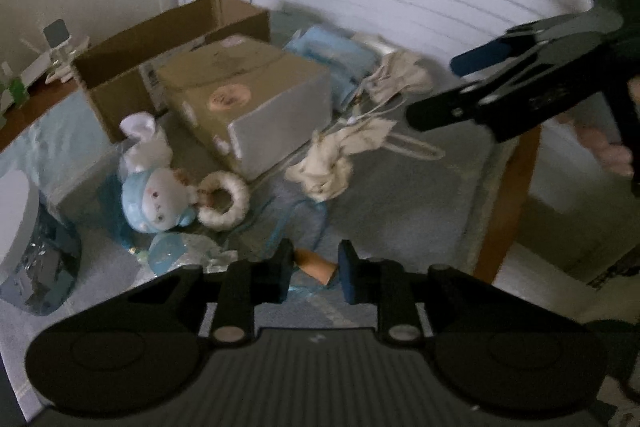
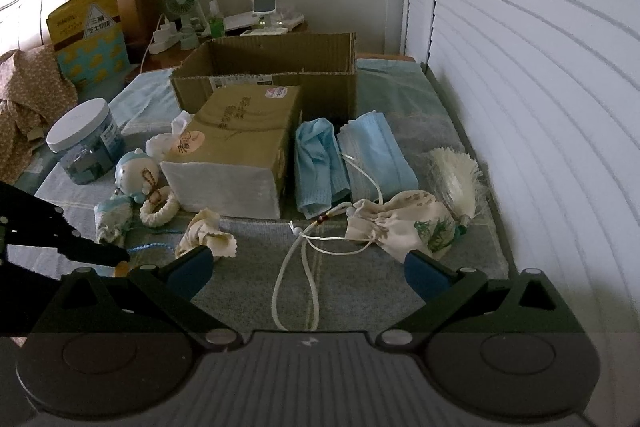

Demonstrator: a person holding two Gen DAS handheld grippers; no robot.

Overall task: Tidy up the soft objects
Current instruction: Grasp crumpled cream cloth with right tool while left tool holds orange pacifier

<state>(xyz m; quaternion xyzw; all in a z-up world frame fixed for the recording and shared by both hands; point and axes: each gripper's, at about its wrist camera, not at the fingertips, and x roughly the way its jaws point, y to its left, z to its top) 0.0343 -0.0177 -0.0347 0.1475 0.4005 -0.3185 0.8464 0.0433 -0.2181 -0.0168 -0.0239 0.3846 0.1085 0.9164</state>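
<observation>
The open cardboard box (image 2: 276, 67) stands at the far side of the counter (image 2: 360, 279), its mouth upward, and looks like the likely home for the soft things scattered in front of it. Against its near wall lies a tissue pack (image 2: 236, 155), and right of that a folded blue cloth (image 2: 318, 167) and a stack of blue face masks (image 2: 380, 155), both with their long axes running away from the camera.

Nearest the right claw (image 2: 310, 267), just ahead and slightly to its right, lies the cream drawstring pouch (image 2: 404, 227), long axis across the view, its white cord (image 2: 300, 267) looping back between the spread, empty fingers. That claw is the better placed for it.

The left claw (image 1: 314, 275) hangs low over a small orange piece (image 1: 316, 263); its fingers sit narrowly apart around it, and I cannot tell whether they grip. Beyond it lie a little blue doll (image 1: 156, 199), a fluffy ring (image 1: 224, 199) and a crumpled cream cloth (image 1: 324, 167).
</observation>
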